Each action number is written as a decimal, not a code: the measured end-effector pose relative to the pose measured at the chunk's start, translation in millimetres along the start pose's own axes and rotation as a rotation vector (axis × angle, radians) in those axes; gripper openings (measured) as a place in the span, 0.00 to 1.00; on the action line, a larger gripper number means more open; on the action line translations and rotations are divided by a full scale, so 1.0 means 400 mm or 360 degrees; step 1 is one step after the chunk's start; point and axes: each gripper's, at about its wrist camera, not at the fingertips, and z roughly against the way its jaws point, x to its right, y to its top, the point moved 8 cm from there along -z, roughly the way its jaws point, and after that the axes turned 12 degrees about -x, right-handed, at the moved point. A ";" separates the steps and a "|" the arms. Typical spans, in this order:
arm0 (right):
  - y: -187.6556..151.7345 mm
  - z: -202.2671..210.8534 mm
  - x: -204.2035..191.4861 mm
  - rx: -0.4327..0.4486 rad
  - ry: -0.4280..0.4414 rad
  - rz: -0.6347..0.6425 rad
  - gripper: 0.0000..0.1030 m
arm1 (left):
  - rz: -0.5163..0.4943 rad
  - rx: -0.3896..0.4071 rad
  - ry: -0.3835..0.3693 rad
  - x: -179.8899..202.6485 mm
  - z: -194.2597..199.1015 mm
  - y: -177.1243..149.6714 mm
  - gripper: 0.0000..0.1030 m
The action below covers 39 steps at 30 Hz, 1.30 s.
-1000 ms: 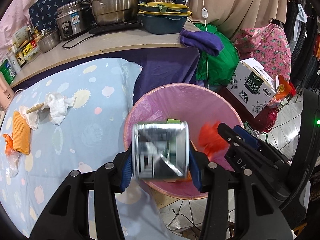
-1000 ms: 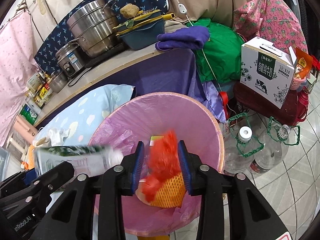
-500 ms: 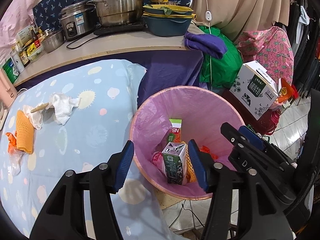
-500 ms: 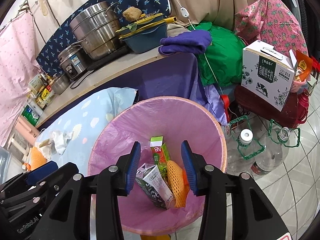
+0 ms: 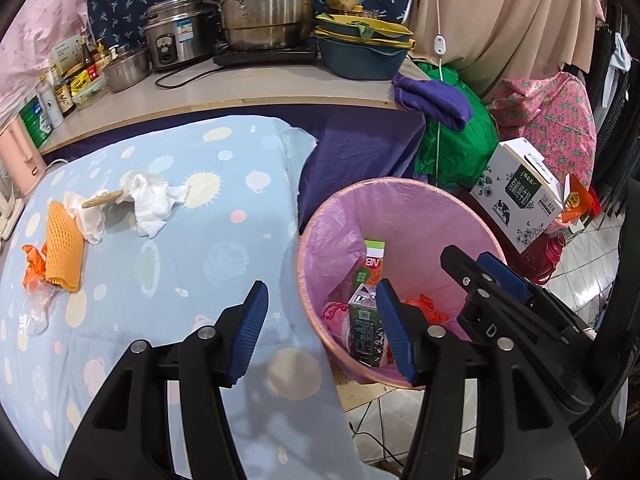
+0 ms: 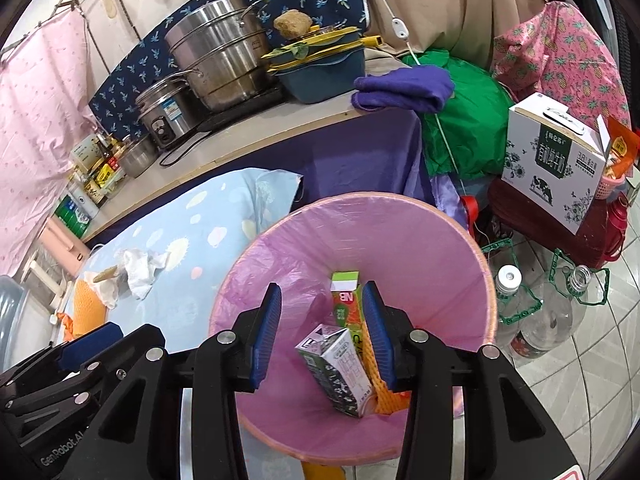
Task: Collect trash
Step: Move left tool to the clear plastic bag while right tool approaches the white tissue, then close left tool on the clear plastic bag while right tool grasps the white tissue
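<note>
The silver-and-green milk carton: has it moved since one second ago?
Yes. The silver-and-green milk carton left the left claw and dropped into the pink-lined bin.

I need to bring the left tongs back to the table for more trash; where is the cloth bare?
Bare: the light-blue spotted tablecloth between the crumpled white tissues and the pink-lined trash bin, plus its near edge. Crowded: the far-left corner, where the orange foam net and tissues cluster.

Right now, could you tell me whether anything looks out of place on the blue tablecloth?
Yes: crumpled white tissues, an orange foam net and a clear plastic wrapper lie on the tablecloth, not in the pink-lined bin.
</note>
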 end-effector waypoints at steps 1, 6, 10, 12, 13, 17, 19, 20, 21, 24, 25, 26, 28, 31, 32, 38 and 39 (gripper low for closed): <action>-0.001 -0.002 -0.011 -0.0003 0.0003 0.0012 0.40 | 0.0013 -0.0001 0.0004 -0.011 0.002 -0.002 0.52; -0.005 -0.010 -0.075 -0.0014 0.0025 0.0082 0.40 | 0.0071 0.0019 0.0030 -0.076 0.018 -0.014 0.52; -0.010 -0.019 -0.129 -0.0027 0.0045 0.0140 0.40 | 0.0167 0.0025 0.0082 -0.157 0.027 -0.031 0.53; -0.014 -0.026 -0.156 -0.0036 0.0056 0.0164 0.40 | 0.0238 0.0018 0.0092 -0.208 0.030 -0.041 0.53; -0.017 -0.029 -0.171 -0.0042 0.0062 0.0178 0.40 | 0.0275 0.0016 0.0099 -0.236 0.031 -0.046 0.53; -0.030 -0.046 -0.238 -0.0071 0.0086 0.0250 0.40 | 0.0430 0.0022 0.0148 -0.356 0.040 -0.071 0.55; -0.039 -0.056 -0.271 -0.0088 0.0101 0.0285 0.40 | 0.0511 0.0029 0.0187 -0.420 0.046 -0.086 0.60; -0.041 -0.061 -0.286 -0.0096 0.0108 0.0304 0.40 | 0.0545 0.0030 0.0205 -0.449 0.049 -0.094 0.61; -0.046 -0.068 -0.307 -0.0105 0.0116 0.0327 0.40 | 0.0581 0.0030 0.0232 -0.483 0.052 -0.105 0.62; -0.060 -0.086 -0.360 -0.0134 0.0137 0.0387 0.40 | 0.0676 0.0023 0.0300 -0.574 0.057 -0.136 0.64; -0.066 -0.092 -0.377 -0.0143 0.0143 0.0403 0.40 | 0.0713 0.0019 0.0324 -0.609 0.059 -0.151 0.65; -0.070 -0.098 -0.392 -0.0151 0.0150 0.0415 0.40 | 0.0743 0.0013 0.0350 -0.638 0.059 -0.163 0.65; -0.080 -0.113 -0.425 -0.0172 0.0163 0.0447 0.40 | 0.0792 -0.0001 0.0392 -0.694 0.057 -0.186 0.65; -0.094 -0.140 -0.478 -0.0205 0.0177 0.0500 0.40 | 0.0863 -0.0018 0.0430 -0.766 0.055 -0.220 0.68; -0.098 -0.148 -0.493 -0.0215 0.0182 0.0511 0.40 | 0.0878 -0.0016 0.0452 -0.785 0.056 -0.228 0.69; -0.097 -0.202 -0.598 -0.0252 0.0221 0.0599 0.41 | 0.0929 -0.0029 0.0542 -0.892 0.041 -0.254 0.74; -0.095 -0.213 -0.616 -0.0260 0.0229 0.0607 0.41 | 0.0941 -0.0035 0.0546 -0.910 0.035 -0.257 0.74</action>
